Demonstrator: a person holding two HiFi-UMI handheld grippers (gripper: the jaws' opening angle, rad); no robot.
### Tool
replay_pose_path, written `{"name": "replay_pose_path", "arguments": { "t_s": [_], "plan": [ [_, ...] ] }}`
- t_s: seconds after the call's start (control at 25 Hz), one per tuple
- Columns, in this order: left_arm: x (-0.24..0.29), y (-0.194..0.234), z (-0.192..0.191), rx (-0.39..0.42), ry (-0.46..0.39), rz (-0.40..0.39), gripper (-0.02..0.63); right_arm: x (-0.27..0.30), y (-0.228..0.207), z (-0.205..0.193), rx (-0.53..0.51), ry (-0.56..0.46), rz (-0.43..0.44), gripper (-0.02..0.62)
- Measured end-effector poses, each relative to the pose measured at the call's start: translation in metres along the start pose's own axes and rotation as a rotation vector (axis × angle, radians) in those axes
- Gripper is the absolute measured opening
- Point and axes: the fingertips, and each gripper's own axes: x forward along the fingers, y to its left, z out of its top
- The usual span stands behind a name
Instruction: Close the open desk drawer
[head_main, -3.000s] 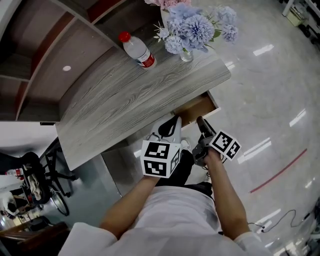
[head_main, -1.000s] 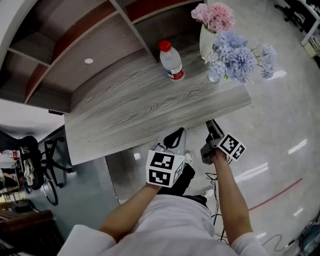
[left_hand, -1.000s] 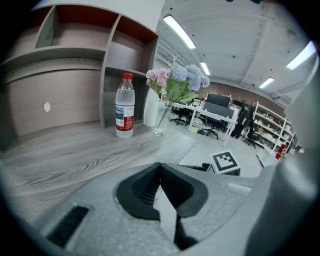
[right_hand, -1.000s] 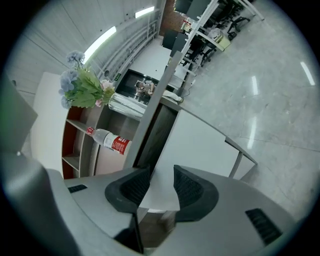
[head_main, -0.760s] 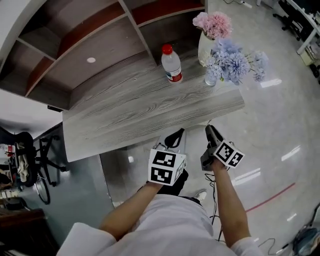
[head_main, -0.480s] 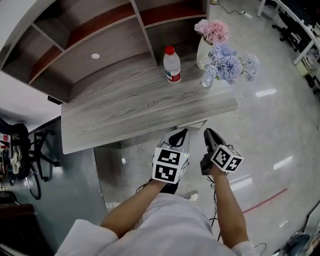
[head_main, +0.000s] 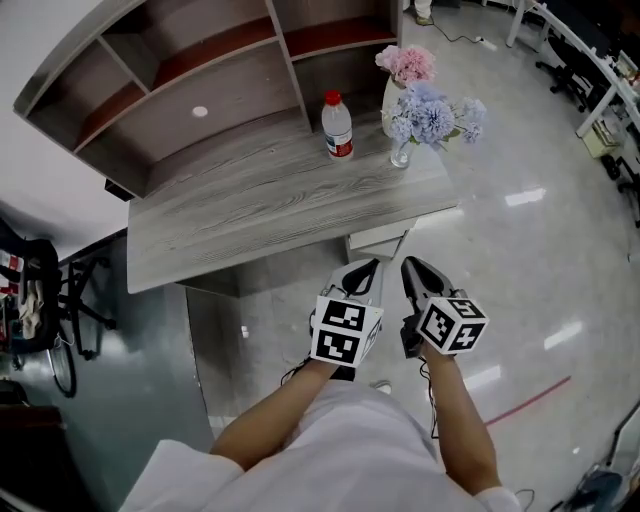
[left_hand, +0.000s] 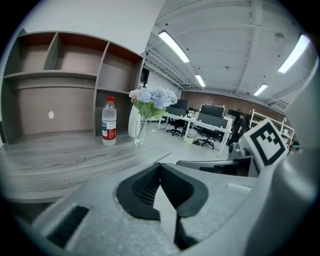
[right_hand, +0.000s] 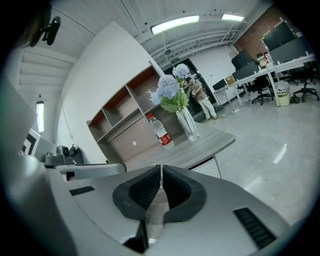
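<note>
The grey wood desk (head_main: 250, 215) has its drawer (head_main: 383, 238) pushed in, the pale front flush under the right end of the top. Both grippers hang in the air in front of the desk, clear of it. My left gripper (head_main: 372, 264) is shut, its dark pads (left_hand: 142, 186) meeting with nothing between them. To its right, my right gripper (head_main: 408, 265) is also shut and empty; its jaws have just been closing. In the right gripper view the pads (right_hand: 177, 189) touch along a thin line.
A water bottle (head_main: 337, 127) and two vases of flowers (head_main: 425, 110) stand at the desk's back right. An open shelf unit (head_main: 170, 90) rises behind the desk. A bicycle and clutter (head_main: 40, 300) stand at the left. Glossy floor (head_main: 530, 250) lies to the right.
The drawer stood open three seconds ago and is pushed in since. Over the last second both grippers drew back from the desk and rose; the right gripper rolled and its jaws closed.
</note>
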Motion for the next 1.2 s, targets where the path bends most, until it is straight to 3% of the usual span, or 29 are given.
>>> {"name": "replay_pose_path", "arguments": {
  "t_s": [0.56,1.2],
  "plan": [
    [-0.038,-0.053,-0.007,0.01,-0.073,0.02,0.002,-0.072,0.041,-0.001,-0.16,-0.003,0.035,0.002],
    [-0.051,-0.081,-0.015,0.042,-0.077,0.005,0.002,-0.1,0.05,-0.011,-0.156,-0.019,0.053,0.002]
  ]
}}
